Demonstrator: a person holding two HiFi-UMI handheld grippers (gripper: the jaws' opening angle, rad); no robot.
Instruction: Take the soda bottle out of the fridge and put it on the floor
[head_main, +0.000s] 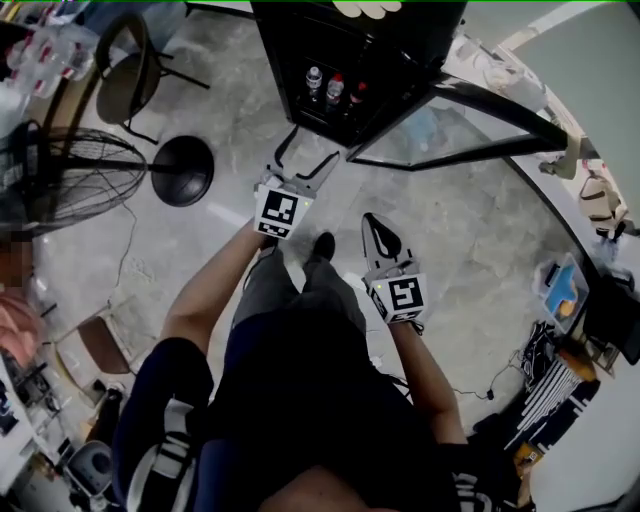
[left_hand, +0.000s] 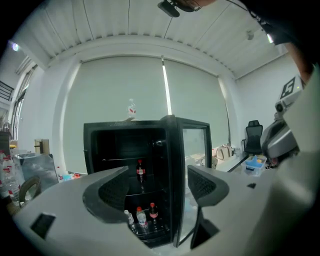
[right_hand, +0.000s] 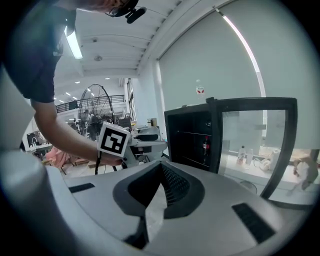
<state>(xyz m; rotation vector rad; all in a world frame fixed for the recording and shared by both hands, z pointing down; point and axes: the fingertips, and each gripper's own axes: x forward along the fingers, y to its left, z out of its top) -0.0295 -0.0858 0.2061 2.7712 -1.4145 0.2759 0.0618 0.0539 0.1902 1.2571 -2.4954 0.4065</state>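
**A:** The left gripper (head_main: 308, 160) (left_hand: 158, 170) has its jaws spread wide with nothing between them, and it's aimed straight at the fridge (head_main: 330, 40) mouth.

**B:** The right gripper (head_main: 376, 232) (right_hand: 160, 167) has its jaws pinched together and is empty, sitting lower in the head view over bare floor (head_main: 250, 130).

**A:** The soda bottle (left_hand: 141, 171) is upright and alone on the middle shelf, centre of the left gripper view. It's dark with a red cap.

**B:** Three bottles (left_hand: 141, 217) stand below it on the bottom shelf.

**A:** The glass door (head_main: 450, 130) is swung open toward the right of frame, and its edge runs just beside the opening. The floor between gripper and fridge is open.

**B:** A round black base (head_main: 182, 170) and a floor fan (head_main: 60, 175) sit to the left, well apart from the grippers. There's one more bottle (left_hand: 131, 108) on the fridge top.
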